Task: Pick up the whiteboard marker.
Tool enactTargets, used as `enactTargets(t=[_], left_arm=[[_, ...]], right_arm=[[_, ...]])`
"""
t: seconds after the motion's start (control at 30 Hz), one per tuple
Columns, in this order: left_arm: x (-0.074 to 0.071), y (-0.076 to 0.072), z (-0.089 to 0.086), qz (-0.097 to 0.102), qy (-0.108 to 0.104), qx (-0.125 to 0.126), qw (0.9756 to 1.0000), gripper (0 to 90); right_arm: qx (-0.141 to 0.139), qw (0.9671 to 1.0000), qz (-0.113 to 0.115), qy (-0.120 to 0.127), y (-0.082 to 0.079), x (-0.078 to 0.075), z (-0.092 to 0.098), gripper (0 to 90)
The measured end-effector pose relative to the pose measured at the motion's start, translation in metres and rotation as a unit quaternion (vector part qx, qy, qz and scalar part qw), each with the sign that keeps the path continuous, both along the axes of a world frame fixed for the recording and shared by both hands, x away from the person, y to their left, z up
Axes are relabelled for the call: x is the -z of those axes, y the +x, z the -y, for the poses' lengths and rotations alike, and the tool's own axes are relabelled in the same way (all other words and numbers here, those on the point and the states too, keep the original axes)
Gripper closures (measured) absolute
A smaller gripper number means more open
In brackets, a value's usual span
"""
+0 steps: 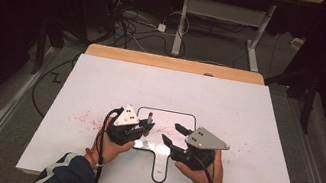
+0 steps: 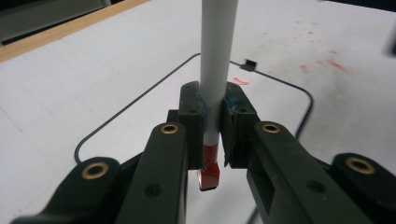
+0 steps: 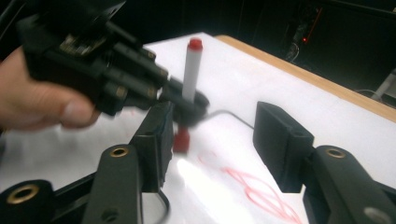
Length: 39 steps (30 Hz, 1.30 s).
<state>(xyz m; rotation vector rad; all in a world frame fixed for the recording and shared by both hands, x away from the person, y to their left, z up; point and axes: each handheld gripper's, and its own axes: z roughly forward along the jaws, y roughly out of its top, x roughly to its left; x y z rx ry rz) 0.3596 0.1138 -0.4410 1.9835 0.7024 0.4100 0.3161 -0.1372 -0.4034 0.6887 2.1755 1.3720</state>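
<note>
A white marker (image 2: pixel 215 70) with red ends stands upright between the fingers of my left gripper (image 2: pixel 213 100), which is shut on its lower barrel. Its lower red end (image 2: pixel 209 173) hangs close over the whiteboard (image 1: pixel 101 85); whether it touches I cannot tell. In the high view the marker (image 1: pixel 150 117) rises from the left gripper (image 1: pixel 146 128) inside a black outline (image 1: pixel 167 112) drawn on the board. My right gripper (image 1: pixel 171 132) sits just to the right, open. In the right gripper view its jaws stand wide apart (image 3: pixel 219 140), and beyond them are the marker (image 3: pixel 190 74) and the left gripper (image 3: pixel 107 70).
Red scribbles (image 3: pixel 254 189) lie on the board in front of the right gripper, and red specks (image 1: pixel 82 118) lie left of the outline. The board rests on a wooden table (image 1: pixel 176 64). Cables (image 1: pixel 132 25) and desk legs (image 1: pixel 181 23) are on the floor beyond.
</note>
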Motion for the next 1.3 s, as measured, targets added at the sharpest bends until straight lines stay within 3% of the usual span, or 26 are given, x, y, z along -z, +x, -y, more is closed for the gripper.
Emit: enactTargets(t=[0.13, 0.2, 0.23, 0.47, 0.57, 0.63, 0.73, 0.83, 1.0, 1.13, 1.3], left_arm=[[0.015, 0.013, 0.0, -0.009, -0.004, -0.021, 0.9997, 78.5], [0.019, 0.015, 0.0, -0.002, 0.0, -0.03, 0.9995, 78.5], [0.021, 0.017, -0.001, -0.004, -0.002, -0.032, 0.9995, 78.5], [0.024, 0.022, -0.005, 0.007, -0.002, -0.054, 0.9985, 78.6], [0.026, 0.024, -0.005, -0.004, -0.024, -0.056, 0.9981, 78.7], [0.028, 0.021, 0.002, -0.006, -0.034, -0.043, 0.9985, 78.8], [0.027, 0.013, 0.019, 0.004, -0.024, -0.016, 0.9996, 78.8], [0.027, 0.012, 0.026, 0.017, -0.009, -0.008, 0.9998, 78.8], [0.027, 0.021, 0.009, 0.019, -0.007, -0.039, 0.999, 78.8], [0.029, 0.029, -0.004, 0.013, -0.022, -0.07, 0.9972, 78.8], [0.029, 0.028, 0.01, 0.008, -0.026, -0.055, 0.9981, 78.8]], right_arm=[[0.006, 0.9999, 0.006, -0.008, -0.003, 0.002, 0.018, 46.0], [0.008, 0.9999, 0.003, -0.008, -0.005, 0.003, 0.029, 45.0], [0.012, 0.9998, 0.004, -0.014, -0.007, 0.004, 0.039, 44.5], [0.018, 0.9994, 0.002, -0.029, -0.013, 0.008, 0.056, 42.6], [0.018, 0.9993, 0.003, -0.032, -0.015, 0.01, 0.059, 42.1], [0.019, 0.9992, 0.004, -0.034, -0.015, 0.011, 0.06, 41.8], [0.015, 0.9992, 0.003, -0.037, -0.014, 0.013, 0.058, 41.3], [0.01, 0.999, 0.001, -0.044, -0.015, 0.015, 0.056, 40.7], [0.004, 0.9984, 0.009, -0.056, -0.017, 0.016, 0.054, 39.8], [0.003, 0.998, 0.012, -0.062, -0.016, 0.016, 0.054, 39.4], [0.002, 0.9977, 0.011, -0.067, -0.016, 0.017, 0.053, 38.4]])
